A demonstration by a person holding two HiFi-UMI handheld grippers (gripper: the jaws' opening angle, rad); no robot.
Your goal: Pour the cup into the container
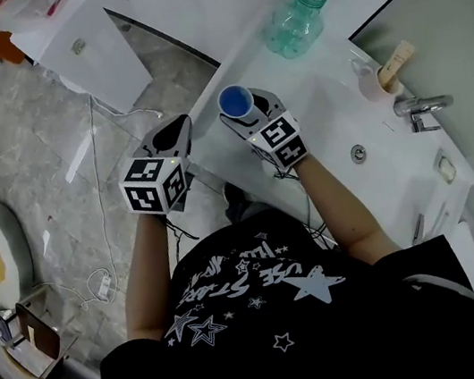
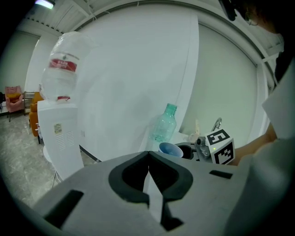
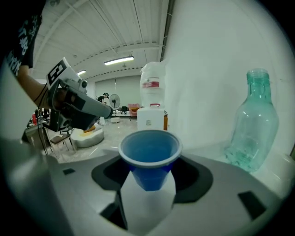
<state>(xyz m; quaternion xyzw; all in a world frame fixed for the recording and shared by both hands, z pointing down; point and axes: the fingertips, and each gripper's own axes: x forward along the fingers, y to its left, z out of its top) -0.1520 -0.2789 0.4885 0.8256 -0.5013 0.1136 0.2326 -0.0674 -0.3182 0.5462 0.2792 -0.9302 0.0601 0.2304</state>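
Note:
A blue plastic cup [image 3: 148, 150] stands upright between the jaws of my right gripper [image 3: 150, 171], which is shut on its lower half. In the head view the cup [image 1: 235, 101] hangs over the near edge of the white counter [image 1: 321, 97]. I cannot tell whether it holds anything. A teal glass bottle [image 1: 296, 17] with an open mouth stands farther back on the counter, to the right of the cup in the right gripper view [image 3: 253, 126]. My left gripper [image 1: 175, 136] hovers left of the cup, off the counter, jaws shut and empty [image 2: 148, 156].
A tap [image 1: 420, 106] and sink drain [image 1: 358, 153] lie at the right of the counter, with a pink holder of wooden sticks [image 1: 378, 77] behind them. A white water dispenser [image 1: 90, 51] stands on the floor to the left, and cables [image 1: 99, 281] trail below it.

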